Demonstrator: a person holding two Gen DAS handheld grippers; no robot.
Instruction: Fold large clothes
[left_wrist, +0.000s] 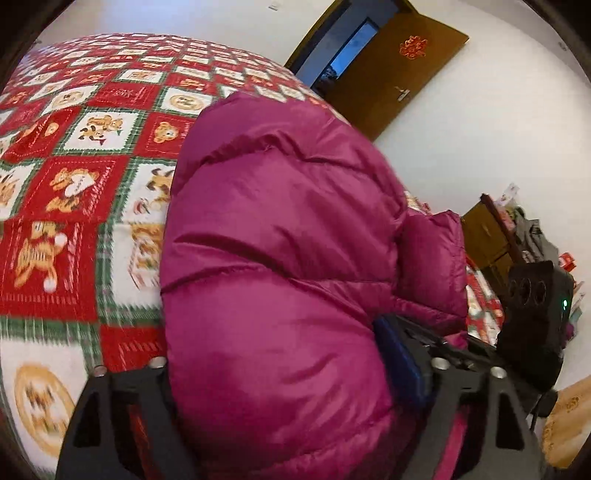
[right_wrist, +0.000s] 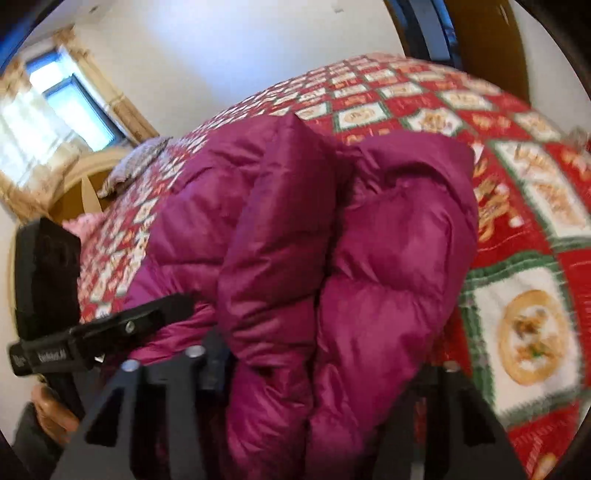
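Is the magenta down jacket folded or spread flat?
Folded, at least partly: the jacket is bunched in thick layers on the quilt, held between the left gripper and right gripper.

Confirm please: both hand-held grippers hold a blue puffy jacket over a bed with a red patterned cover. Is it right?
One detail is wrong: the jacket is magenta, not blue, as both wrist views show. The rest stands: the left hand-held gripper and the right hand-held gripper hold it over the bed's red patterned cover.
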